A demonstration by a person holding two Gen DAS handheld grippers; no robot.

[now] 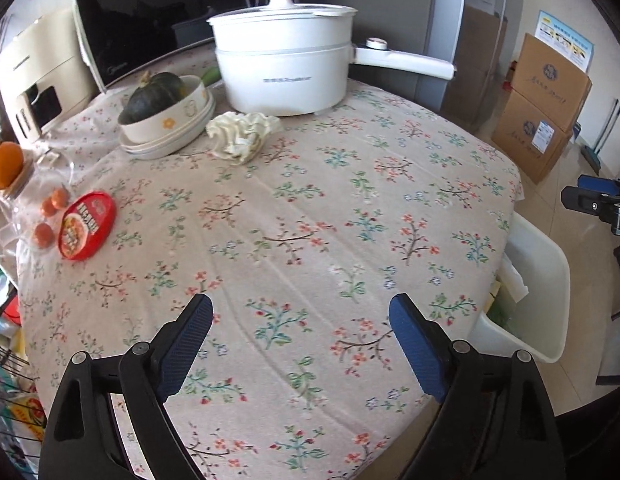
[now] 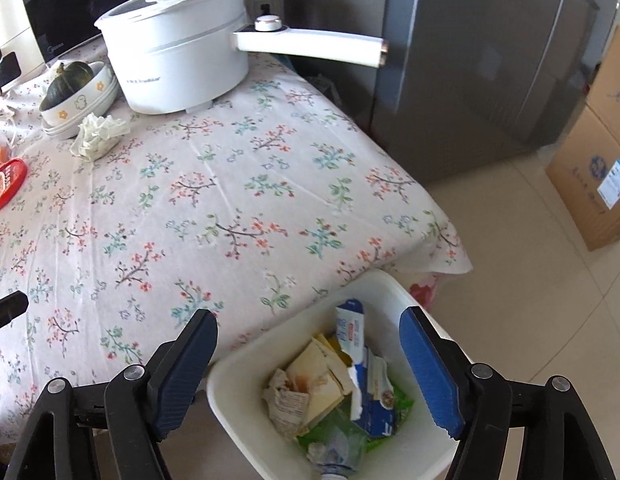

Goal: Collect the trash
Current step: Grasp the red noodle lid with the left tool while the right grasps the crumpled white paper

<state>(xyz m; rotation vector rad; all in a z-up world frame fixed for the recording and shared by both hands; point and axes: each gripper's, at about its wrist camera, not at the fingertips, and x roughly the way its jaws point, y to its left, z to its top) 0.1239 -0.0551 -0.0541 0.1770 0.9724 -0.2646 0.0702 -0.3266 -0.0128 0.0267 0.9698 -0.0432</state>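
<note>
**A:** What lies under the left gripper (image 1: pixel 299 322)?

**B:** Only the worktop (image 1: pixel 350 208), covered with a cloth of small flower sprigs. The jaws stand wide apart with nothing between them.

**A:** And further out from those jaws?

**B:** Straight ahead, at the far side, a crumpled tissue (image 1: pixel 241 132) lies on the cloth, just in front of a white electric pot (image 1: pixel 285 68) with a long handle. Ahead and to the left of it a bowl (image 1: pixel 169 116) holds a dark green squash (image 1: pixel 155 94). Further left is a red oval lid (image 1: pixel 87 224), beside some small orange fruits (image 1: pixel 49 206). A black microwave (image 1: pixel 149 16) stands behind everything.

**A:** The right gripper (image 2: pixel 307 334)?

**B:** Its jaws are spread wide too, gripping nothing. Directly beneath and between them sits a white trash bin (image 2: pixel 390 284) on the floor, against the worktop's near edge. Inside are torn paper, a blue-and-white carton (image 2: pixel 364 376), green wrapping and a clear plastic bottle (image 2: pixel 342 452).

**A:** The room?

**B:** Ahead and right of those jaws, a grey refrigerator (image 2: pixel 490 60), pale floor tiles (image 2: pixel 530 300) and cardboard boxes (image 2: pixel 598 152) at the far right.
</note>
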